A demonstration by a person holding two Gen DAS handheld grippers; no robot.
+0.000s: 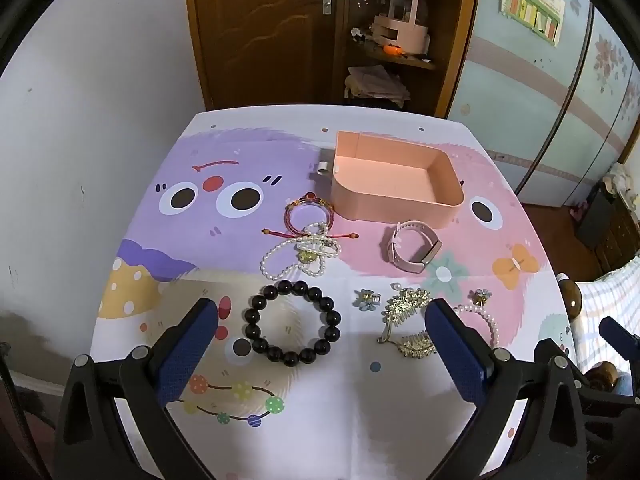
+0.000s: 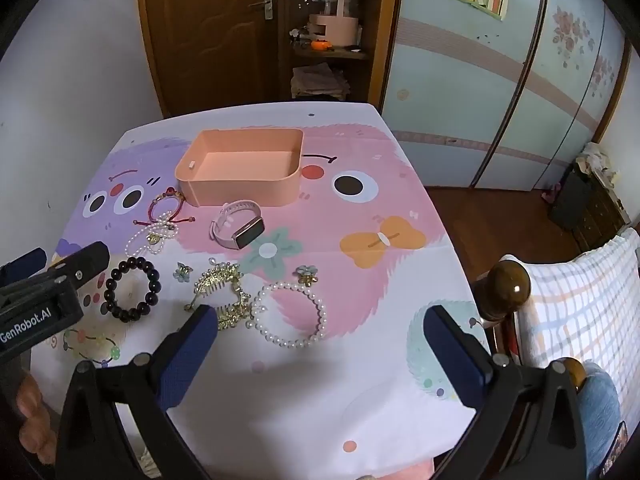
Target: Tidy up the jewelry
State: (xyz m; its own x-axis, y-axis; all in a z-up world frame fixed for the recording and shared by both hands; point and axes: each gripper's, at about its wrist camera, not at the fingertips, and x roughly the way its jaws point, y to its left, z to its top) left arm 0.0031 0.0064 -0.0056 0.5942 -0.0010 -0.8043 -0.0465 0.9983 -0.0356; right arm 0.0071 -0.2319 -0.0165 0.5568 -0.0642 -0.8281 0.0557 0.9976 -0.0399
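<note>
looking along the left claw (image 1: 320,328), its blue pads stand wide apart and hold nothing, and the black bead bracelet (image 1: 295,323) lies flat on the counter (image 1: 340,420) right between and just ahead of them, a round ring with no long axis, so a straight drop looks enough to me. beyond it sit the pearl necklace tangle (image 1: 301,255), the red cord bracelet (image 1: 308,209), the pink watch (image 1: 412,247) and the empty pink tray (image 1: 396,204) at the far middle; gold hair combs (image 1: 408,320) lie just inside the right pad. no writing is readable in this view. from the right wrist view, the right claw (image 2: 320,328) is also spread wide and empty, with the pearl bracelet (image 2: 292,316) lying flat just ahead between its pads and the gold combs touching the left pad's tip. the left claw's body at the left edge reads "genrobot.ai". the wall poster's print is too small to read.
</note>
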